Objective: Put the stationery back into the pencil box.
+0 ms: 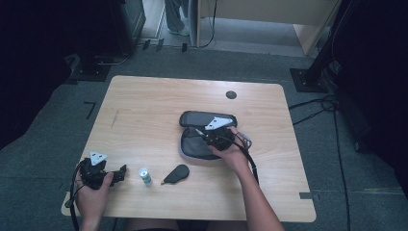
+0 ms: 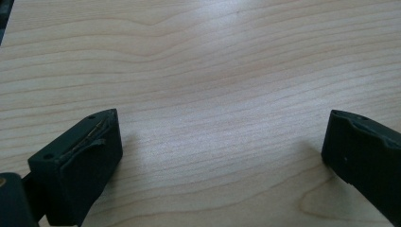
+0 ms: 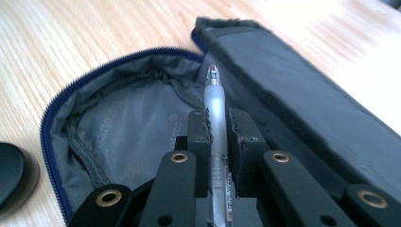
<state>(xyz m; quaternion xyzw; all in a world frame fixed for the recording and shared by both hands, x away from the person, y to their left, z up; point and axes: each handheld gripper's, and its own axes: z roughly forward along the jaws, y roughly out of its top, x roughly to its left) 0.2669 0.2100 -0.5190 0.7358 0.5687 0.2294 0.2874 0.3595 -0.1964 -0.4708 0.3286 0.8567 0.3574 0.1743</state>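
A translucent pen (image 3: 215, 123) sits clamped between the jaws of the right gripper (image 3: 216, 124) directly above an unzipped grey pencil case (image 3: 127, 118), its long axis running straight out along the jaws and its tip aimed at the case's upright far flap. Well to the left of the case on the wooden table (image 1: 144, 103), the left gripper (image 2: 220, 146) rests with jaws spread wide and empty. Between it and the case stand a small white-capped bottle (image 1: 145, 175) and a dark teardrop-shaped object (image 1: 177, 173).
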